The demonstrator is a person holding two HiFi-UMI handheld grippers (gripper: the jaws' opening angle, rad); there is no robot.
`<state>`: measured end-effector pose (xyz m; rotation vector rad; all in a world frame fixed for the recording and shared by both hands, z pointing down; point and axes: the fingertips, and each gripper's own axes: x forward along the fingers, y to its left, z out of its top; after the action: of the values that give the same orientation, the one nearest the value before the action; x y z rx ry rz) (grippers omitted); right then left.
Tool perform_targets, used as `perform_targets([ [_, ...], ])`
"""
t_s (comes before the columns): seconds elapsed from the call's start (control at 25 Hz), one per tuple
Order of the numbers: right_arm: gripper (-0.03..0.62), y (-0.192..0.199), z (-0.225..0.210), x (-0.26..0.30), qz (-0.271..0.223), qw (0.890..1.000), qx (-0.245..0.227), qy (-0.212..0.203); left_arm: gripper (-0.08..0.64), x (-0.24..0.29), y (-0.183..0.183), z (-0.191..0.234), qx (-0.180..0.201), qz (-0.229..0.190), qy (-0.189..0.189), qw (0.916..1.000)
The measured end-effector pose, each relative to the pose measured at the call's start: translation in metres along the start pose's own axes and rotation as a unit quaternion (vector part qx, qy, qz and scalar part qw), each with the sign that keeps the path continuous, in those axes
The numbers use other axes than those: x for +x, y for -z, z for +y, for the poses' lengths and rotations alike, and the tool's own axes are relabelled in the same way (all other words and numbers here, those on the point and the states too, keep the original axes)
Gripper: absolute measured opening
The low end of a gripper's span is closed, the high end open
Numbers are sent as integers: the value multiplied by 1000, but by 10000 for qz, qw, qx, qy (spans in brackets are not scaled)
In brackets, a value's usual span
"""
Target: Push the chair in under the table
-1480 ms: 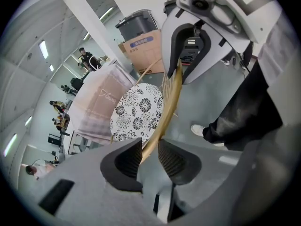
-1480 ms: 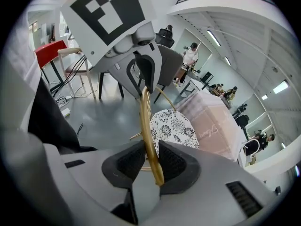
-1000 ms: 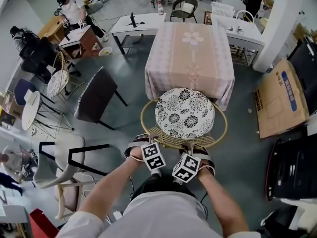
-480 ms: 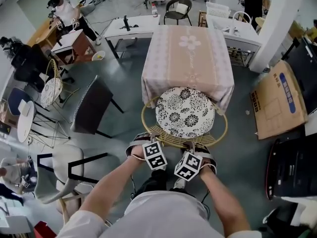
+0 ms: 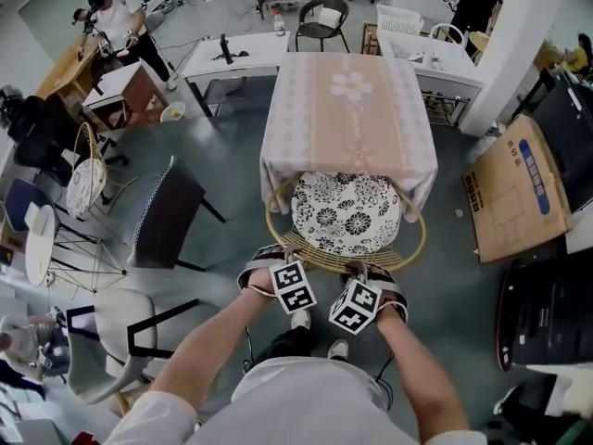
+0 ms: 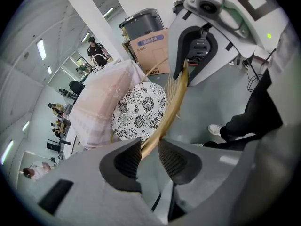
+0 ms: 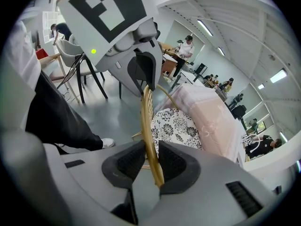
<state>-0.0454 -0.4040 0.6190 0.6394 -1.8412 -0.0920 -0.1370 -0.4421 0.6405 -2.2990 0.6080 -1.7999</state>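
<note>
**A:** Where does the chair [image 5: 345,213] stand?

**B:** On the grey floor [image 5: 232,248], at the near side of the table [image 5: 389,72]. The far edge of its floral seat cushion [image 5: 347,221] sits beneath the hanging hem of the pink tablecloth [image 5: 320,151]. Most of the seat lies outside, and the curved back rail [image 5: 320,262] faces the person.

**A:** And the right gripper [image 7: 151,163]?

**B:** Its fingers [image 7: 171,163] are clamped on the rattan rail, with both ribbed pads against it.

**A:** The left gripper [image 6: 150,158]?

**B:** It is just beside the other one on the same rail. The rail runs slantwise between its fingers and lies against one pad. A slim gap seems to separate it from the other pad, though the angle makes that hard to judge. So it straddles the rail loosely instead of pinching it.

**A:** How are they angled?

**B:** Both point steeply down, with their marker cubes toward the person.
</note>
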Motion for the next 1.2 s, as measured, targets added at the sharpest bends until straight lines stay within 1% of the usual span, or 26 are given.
perform_targets([
  [0.12, 78, -4, -9, 4, 29, 10000, 7, -32, 112, 4, -1, 11, 23, -33, 13, 10000],
  [0.44, 77, -9, -35, 18, 115, 9999, 30, 35, 112, 18, -9, 39, 60, -105, 43, 9999],
  [0.6, 77, -9, -36, 19, 94, 10000, -5, -12, 117, 19, -9, 40, 151, -197, 179, 9995],
  [0.76, 77, -8, -38, 20, 88, 9999, -20, 88, 117, 18, -10, 41, 188, -259, 123, 9994],
  [0.88, 79, -8, -38, 19, 86, 9999, 22, 94, 117, 19, -10, 39, 161, -182, 117, 9996],
  [0.96, 94, -8, -36, 18, 105, 9999, 46, 119, 118, 18, -8, 38, 108, -138, 101, 9998],
  [1.04, 111, -8, -38, 16, 131, 9997, 82, 196, 120, 16, -8, 37, -33, -168, 72, 9998],
  [1.2, 117, -4, -41, 7, 80, 9986, 374, 378, 123, 5, -12, 33, -596, -401, 67, 9974],
])
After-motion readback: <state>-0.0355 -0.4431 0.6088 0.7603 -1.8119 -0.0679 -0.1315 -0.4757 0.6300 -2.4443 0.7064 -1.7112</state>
